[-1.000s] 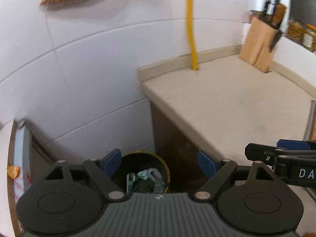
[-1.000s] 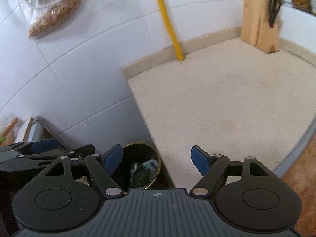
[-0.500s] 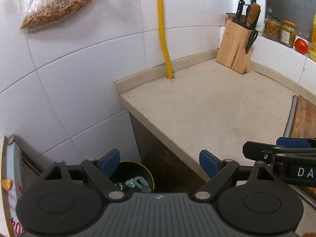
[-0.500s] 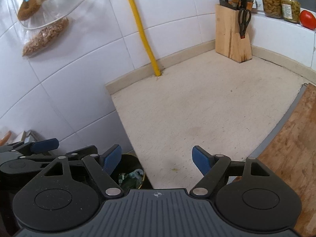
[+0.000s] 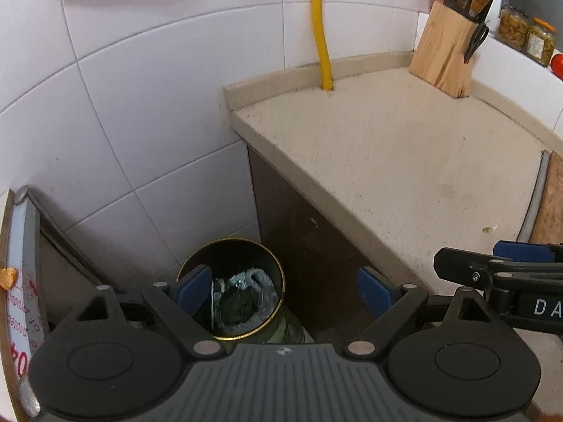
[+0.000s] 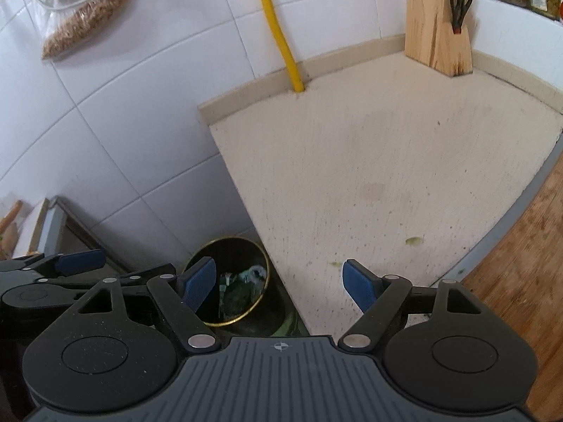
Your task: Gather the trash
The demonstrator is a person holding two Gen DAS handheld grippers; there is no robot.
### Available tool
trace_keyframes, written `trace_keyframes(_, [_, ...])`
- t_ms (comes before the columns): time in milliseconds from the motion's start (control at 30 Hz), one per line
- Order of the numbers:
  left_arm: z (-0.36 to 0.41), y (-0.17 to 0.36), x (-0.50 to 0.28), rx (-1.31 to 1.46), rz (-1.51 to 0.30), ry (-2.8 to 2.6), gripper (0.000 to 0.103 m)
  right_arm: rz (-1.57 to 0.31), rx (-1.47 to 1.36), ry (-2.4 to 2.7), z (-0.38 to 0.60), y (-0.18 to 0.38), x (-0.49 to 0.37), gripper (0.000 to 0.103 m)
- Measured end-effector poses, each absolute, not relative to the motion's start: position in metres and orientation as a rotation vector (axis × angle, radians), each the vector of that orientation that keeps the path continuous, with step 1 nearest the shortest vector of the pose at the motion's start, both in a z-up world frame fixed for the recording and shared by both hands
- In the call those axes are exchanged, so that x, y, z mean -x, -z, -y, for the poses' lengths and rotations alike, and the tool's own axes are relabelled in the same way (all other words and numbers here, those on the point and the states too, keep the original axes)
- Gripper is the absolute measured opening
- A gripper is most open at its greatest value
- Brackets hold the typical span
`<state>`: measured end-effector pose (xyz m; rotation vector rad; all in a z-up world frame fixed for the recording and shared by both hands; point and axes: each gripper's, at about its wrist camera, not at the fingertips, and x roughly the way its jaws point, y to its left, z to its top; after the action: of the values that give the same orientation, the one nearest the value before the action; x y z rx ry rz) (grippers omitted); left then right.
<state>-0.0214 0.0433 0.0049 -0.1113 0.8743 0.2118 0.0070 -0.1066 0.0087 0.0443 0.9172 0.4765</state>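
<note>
Trash sits already in the bin [image 5: 230, 290], a dark round can with a gold rim at the lower left of centre in the left wrist view, down on the floor between the white tiled wall [image 5: 147, 105] and the dark side of the cabinet. Crumpled greenish wrappers [image 5: 246, 295] lie inside it, below the rim. The left gripper [image 5: 285, 288] hangs above the bin with its blue pads spread wide and nothing between them; the left pad overlaps the bin's mouth in the frame, the right pad lies over the dark cabinet side.

Moving right, the beige counter [image 5: 387, 161] fills the middle and right of both views. A yellow pipe [image 5: 320, 28] runs down the wall to its back edge, and a wooden knife block [image 5: 443, 59] stands at the upper right corner. The right gripper [image 6: 279, 279] hovers at the counter's near edge, jaws likewise spread and empty. Just right of its right pad, two small green scraps [image 6: 412, 241] lie on the counter, near a wooden board [image 6: 520, 267] at the frame's lower right.

Those scraps look like what is left to collect. They are tiny and flat, so wide pads could close over them without catching, or push them off the counter edge onto the floor beside the bin. Carrying a scrap leftward, a loose pinch could drop it short of the rim. With the two grippers side by side, they could also knock together.
</note>
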Motion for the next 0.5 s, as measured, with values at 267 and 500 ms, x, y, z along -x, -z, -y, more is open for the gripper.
trace_keyframes(267, [-0.042,0.001,0.013,0.113,-0.913,-0.199,0.086,-0.954,-0.040,-0.455,0.106,-0.003,-0.011,0.084])
trace_keyframes(500, [-0.043,0.003,0.010,0.114,-0.919,-0.187,0.086,-0.963,-0.038,-0.441,0.103,-0.003,-0.013,0.084])
